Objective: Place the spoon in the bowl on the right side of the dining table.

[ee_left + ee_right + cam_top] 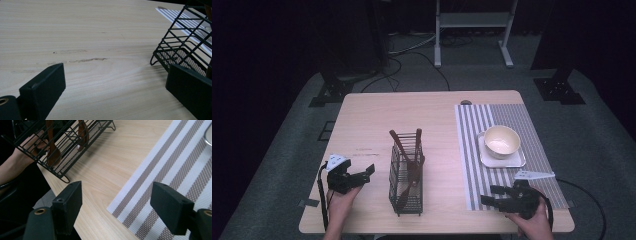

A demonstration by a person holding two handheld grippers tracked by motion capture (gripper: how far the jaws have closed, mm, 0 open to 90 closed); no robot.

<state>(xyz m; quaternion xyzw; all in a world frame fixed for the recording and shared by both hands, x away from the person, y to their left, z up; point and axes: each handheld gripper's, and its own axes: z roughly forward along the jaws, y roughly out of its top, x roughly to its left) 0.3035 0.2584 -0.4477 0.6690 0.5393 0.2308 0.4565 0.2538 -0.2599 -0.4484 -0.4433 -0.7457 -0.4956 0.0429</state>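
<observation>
Grippers flank wire basket (406,181) w/ wooden utensils (412,165) mid-table; left gripper (362,176) spread, angled toward basket, prob. to steady it; right gripper (494,195) spread too, over striped mat (472,150) edge, free for a pick.

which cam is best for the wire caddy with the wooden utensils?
High view: the whole wire caddy stands mid-table, wooden utensils sticking out of it. Left gripper view catches just its lower corner and mesh floor. Right gripper view shows its side and two utensil ends.
</observation>
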